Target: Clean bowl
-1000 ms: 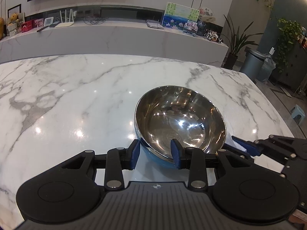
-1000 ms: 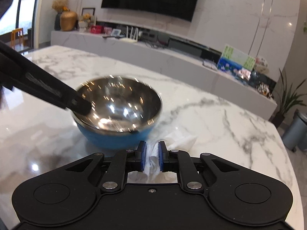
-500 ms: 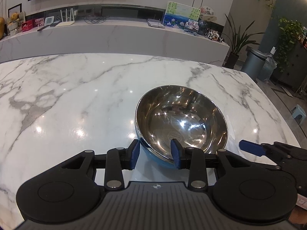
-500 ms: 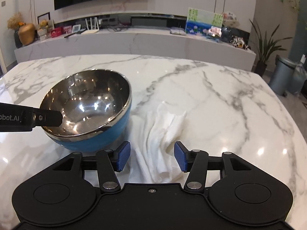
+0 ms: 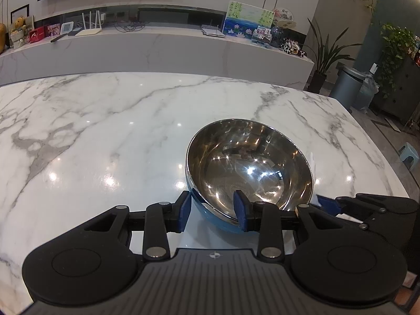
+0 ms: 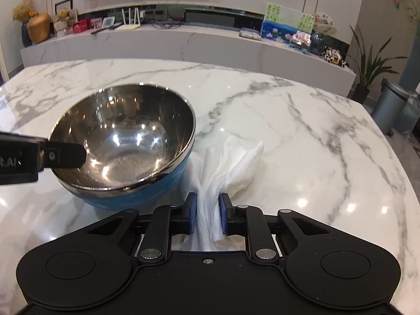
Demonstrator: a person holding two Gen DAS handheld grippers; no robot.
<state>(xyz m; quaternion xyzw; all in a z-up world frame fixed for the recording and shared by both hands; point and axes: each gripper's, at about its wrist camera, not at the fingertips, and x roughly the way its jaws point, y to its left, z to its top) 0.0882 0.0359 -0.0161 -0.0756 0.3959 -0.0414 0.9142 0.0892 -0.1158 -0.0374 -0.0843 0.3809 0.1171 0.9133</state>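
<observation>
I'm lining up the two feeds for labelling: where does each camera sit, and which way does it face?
Left wrist view: sits on the left hand-held gripper, facing across the white marble table; its fingers straddle the near rim of the steel-lined blue bowl; the right hand-held gripper shows at right.
Right wrist view: sits on the right hand-held gripper, facing the same way, shut on the white paper towel lying right of the bowl; the left gripper's finger enters from the left.
Shared: bowl, table, background counter.
</observation>
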